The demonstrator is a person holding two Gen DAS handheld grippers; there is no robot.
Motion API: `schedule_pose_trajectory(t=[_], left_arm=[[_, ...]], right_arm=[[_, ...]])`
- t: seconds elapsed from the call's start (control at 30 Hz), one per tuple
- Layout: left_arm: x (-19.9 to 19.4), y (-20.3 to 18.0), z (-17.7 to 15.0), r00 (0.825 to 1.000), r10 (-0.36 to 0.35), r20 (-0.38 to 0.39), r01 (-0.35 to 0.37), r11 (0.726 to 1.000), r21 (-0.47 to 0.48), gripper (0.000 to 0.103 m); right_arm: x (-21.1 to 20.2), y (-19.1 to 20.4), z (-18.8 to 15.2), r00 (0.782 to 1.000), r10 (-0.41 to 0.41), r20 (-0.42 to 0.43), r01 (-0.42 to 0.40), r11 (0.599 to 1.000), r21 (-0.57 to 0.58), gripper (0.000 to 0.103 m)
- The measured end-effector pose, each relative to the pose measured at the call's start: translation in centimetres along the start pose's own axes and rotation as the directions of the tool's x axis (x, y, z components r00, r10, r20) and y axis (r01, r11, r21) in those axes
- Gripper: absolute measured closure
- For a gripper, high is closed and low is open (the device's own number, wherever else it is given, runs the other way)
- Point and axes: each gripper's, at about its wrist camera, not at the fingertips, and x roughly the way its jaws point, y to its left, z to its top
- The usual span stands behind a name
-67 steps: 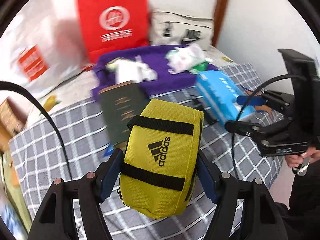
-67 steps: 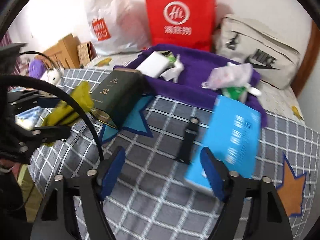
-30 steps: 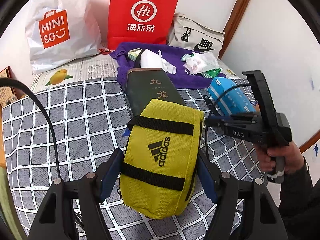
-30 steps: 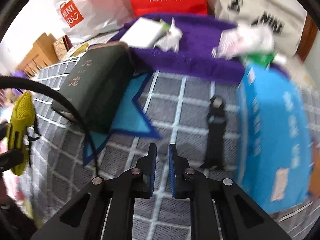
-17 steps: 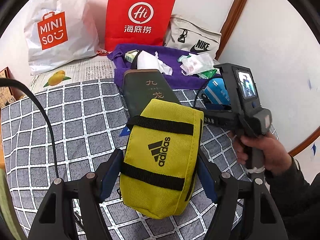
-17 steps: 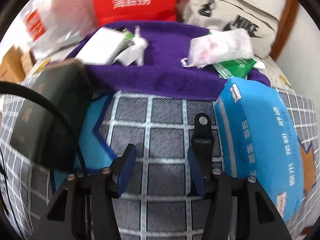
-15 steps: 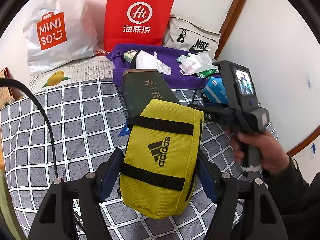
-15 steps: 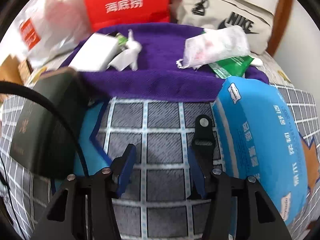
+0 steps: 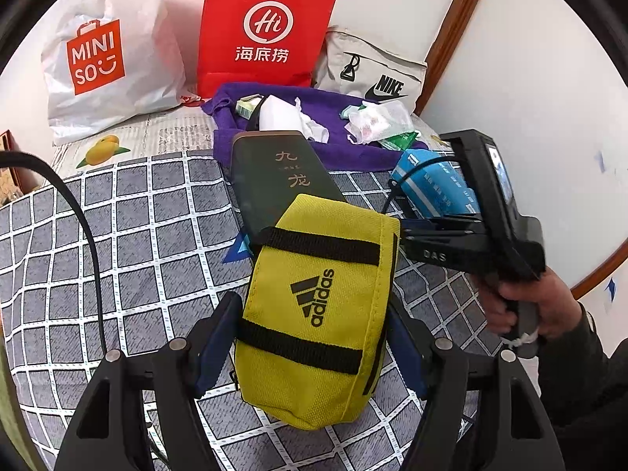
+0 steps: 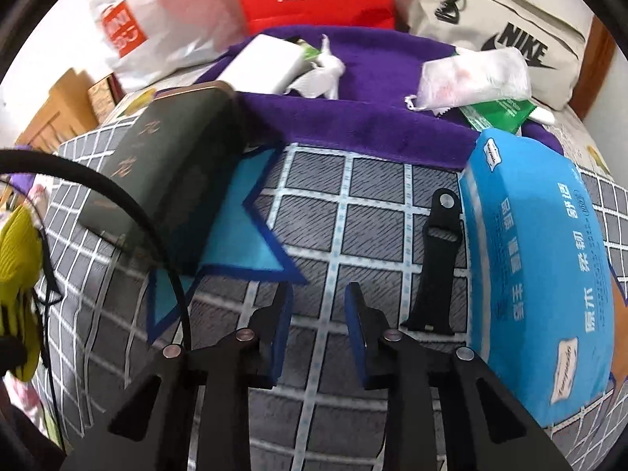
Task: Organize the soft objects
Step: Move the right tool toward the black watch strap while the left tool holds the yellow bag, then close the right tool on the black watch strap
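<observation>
The left gripper [image 9: 312, 337] pinches the yellow pouch [image 9: 318, 314] by its two long sides, lifted over the checked bedcover [image 9: 129, 235]; this hold probably keeps the soft pouch steady, with its upper end turned toward the other hand. The right gripper [image 10: 318, 322] hangs just over the cover with its jaws a little apart and nothing between them; they have just been closing. The black strap [image 10: 435, 259] lies just beside its right finger, touching the blue tissue pack [image 10: 545, 274]; it looks like the next thing to take, but the jaws are not yet around it. The dark green box [image 10: 165, 180] lies to the left, partly blurred, so I cannot tell if it rests on the purple towel [image 10: 373, 117].
</observation>
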Motion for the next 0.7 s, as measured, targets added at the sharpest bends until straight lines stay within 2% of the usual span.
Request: schedule_pose_trajectory(t=[0.1, 0.2, 0.27, 0.4, 0.47, 0.57, 0.7], left_arm=[[0.0, 0.1, 0.0, 1.000, 0.005, -0.004, -0.005, 1.000, -0.001, 0.033], [0.1, 0.1, 0.0, 1.000, 0.004, -0.005, -0.004, 1.000, -0.004, 0.033], [0.2, 0.1, 0.1, 1.000, 0.002, -0.006, -0.002, 1.000, -0.006, 0.032], [0.3, -0.1, 0.0, 1.000, -0.013, -0.004, 0.013, 1.000, -0.004, 0.032], [0.3, -0.2, -0.1, 1.000, -0.021, -0.001, 0.021, 1.000, 0.000, 0.032], [0.1, -0.1, -0.1, 1.000, -0.024, 0.005, 0.024, 1.000, 0.002, 0.032], [0.1, 0.1, 0.0, 1.000, -0.027, 0.012, 0.027, 1.000, -0.007, 0.032]], right_arm=[[-1.1, 0.6, -0.3, 0.998, -0.049, 0.039, 0.050, 0.997, -0.051, 0.074], [-1.4, 0.5, -0.1, 0.993, -0.095, 0.064, 0.100, 0.993, -0.068, 0.068], [-1.1, 0.2, 0.2, 0.991, -0.107, 0.080, 0.111, 0.992, -0.057, 0.055], [0.3, -0.5, 1.6, 0.968, -0.233, 0.097, 0.235, 0.972, -0.016, 0.051], [0.8, -0.8, 2.0, 0.957, -0.279, 0.085, 0.280, 0.960, -0.005, 0.045], [1.4, -1.2, 2.2, 0.940, -0.332, 0.079, 0.332, 0.943, 0.012, 0.042], [2.2, -1.1, 2.6, 0.929, -0.357, 0.094, 0.357, 0.934, 0.024, 0.030]])
